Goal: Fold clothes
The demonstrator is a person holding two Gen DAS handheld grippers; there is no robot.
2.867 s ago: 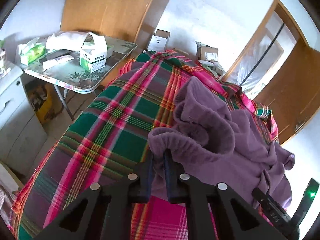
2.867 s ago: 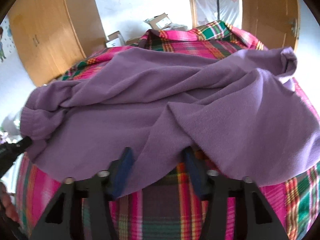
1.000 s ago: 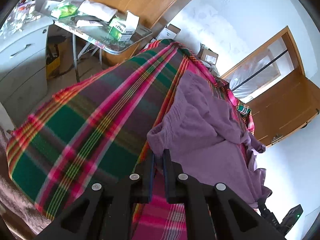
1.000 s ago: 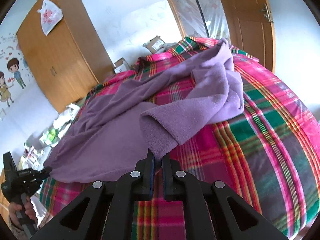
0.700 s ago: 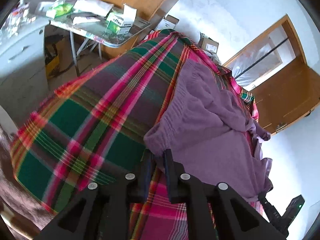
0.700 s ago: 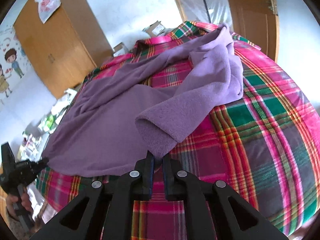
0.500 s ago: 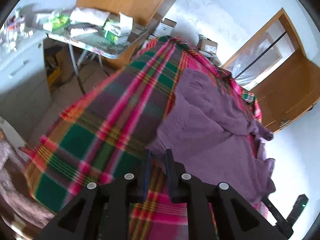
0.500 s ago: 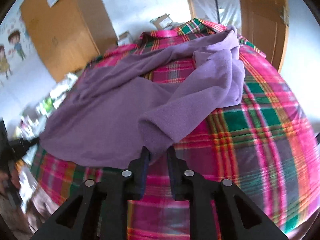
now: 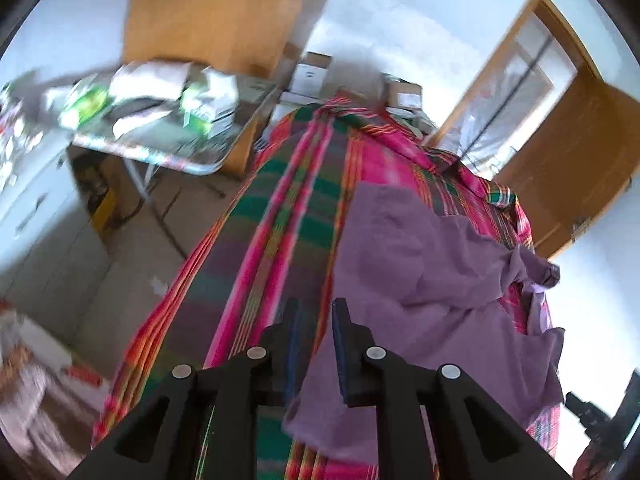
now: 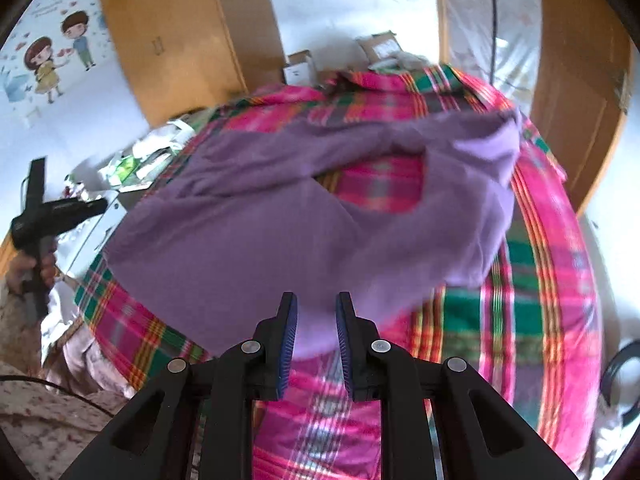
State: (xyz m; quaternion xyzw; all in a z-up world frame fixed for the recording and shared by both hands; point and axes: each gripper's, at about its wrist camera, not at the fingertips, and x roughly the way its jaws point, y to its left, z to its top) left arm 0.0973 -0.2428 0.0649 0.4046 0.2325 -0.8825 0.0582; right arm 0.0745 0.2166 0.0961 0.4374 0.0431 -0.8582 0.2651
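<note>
Both grippers are open and holding nothing: left gripper (image 9: 314, 320) and right gripper (image 10: 316, 314) each sit at the near edge of the purple garment (image 10: 280, 220), which lies spread out on the plaid bed (image 10: 520, 320).

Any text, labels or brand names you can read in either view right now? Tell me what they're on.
No text can be read in either view.
Green and white boxes on the side table: printing too blurred.
Cardboard boxes by the wall: labels too small and blurred.
Wall sticker of two cartoon children: no words legible.
Purple garment and plaid bedspread: no label showing.
</note>
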